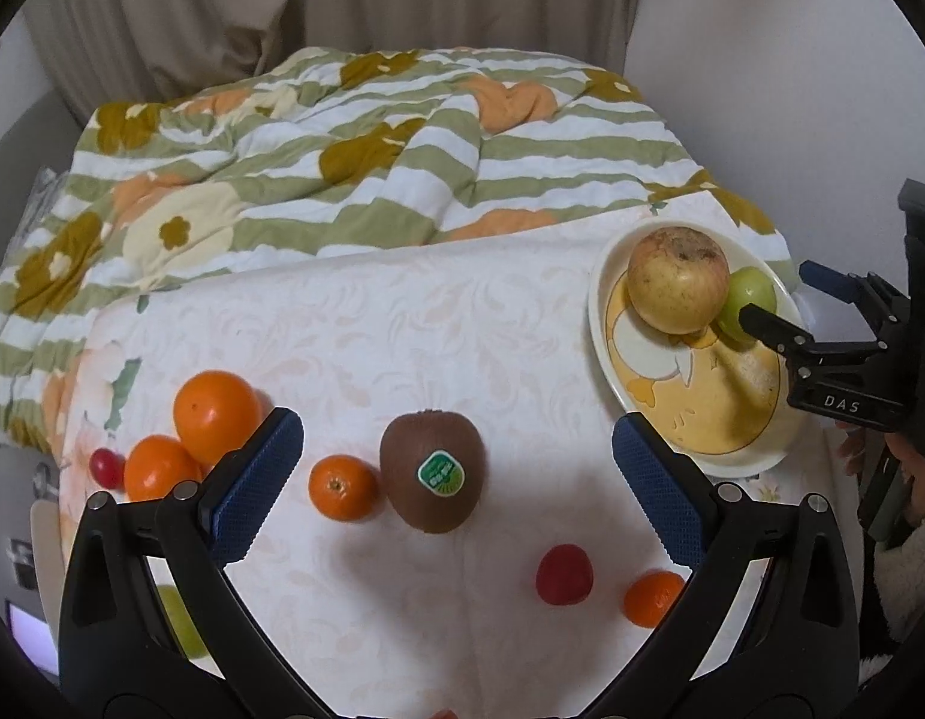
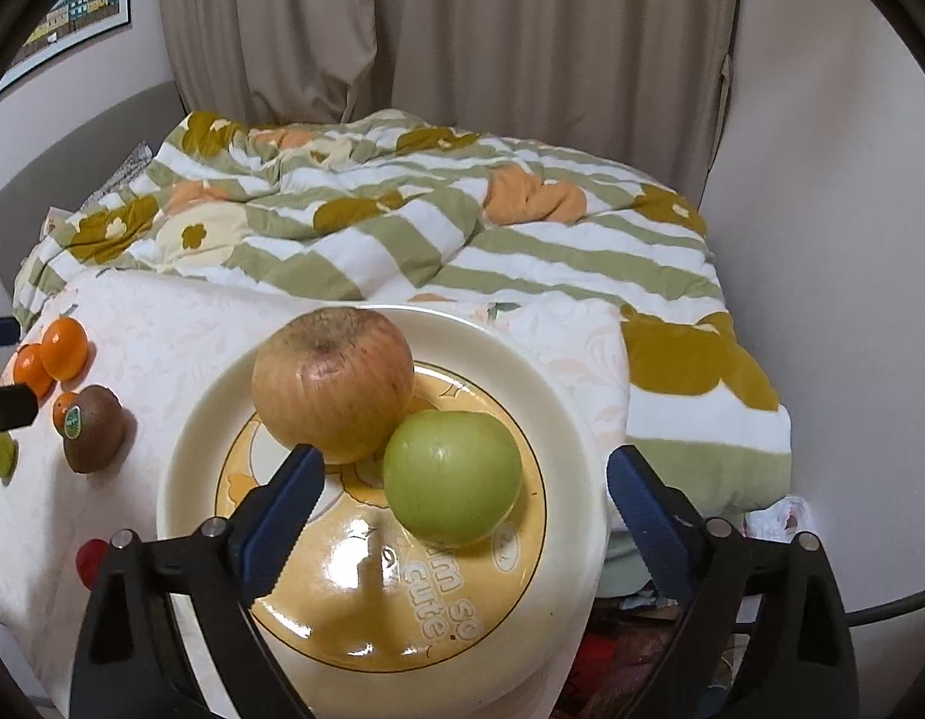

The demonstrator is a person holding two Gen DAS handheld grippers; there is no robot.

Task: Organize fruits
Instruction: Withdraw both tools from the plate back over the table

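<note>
A cream plate (image 1: 606, 323) (image 2: 558, 395) with a yellow cartoon print holds a large reddish-yellow apple (image 1: 678, 278) (image 2: 333, 383) and a green apple (image 1: 753, 293) (image 2: 450, 476), touching each other. My right gripper (image 2: 459, 521) is open and empty, its fingers either side of the green apple just above the plate; it also shows in the left wrist view (image 1: 780, 335). My left gripper (image 1: 456, 485) is open and empty over the white cloth, with a brown kiwi (image 1: 432, 470) (image 2: 93, 434) and a small orange (image 1: 342, 486) between its fingers.
Two oranges (image 1: 216, 416) and a red grape (image 1: 105, 467) lie left of the left finger. A red fruit (image 1: 564, 574) and a small orange (image 1: 651, 598) lie near the right finger. A green fruit (image 1: 180, 620) sits low left. A striped floral quilt (image 1: 354, 144) lies behind.
</note>
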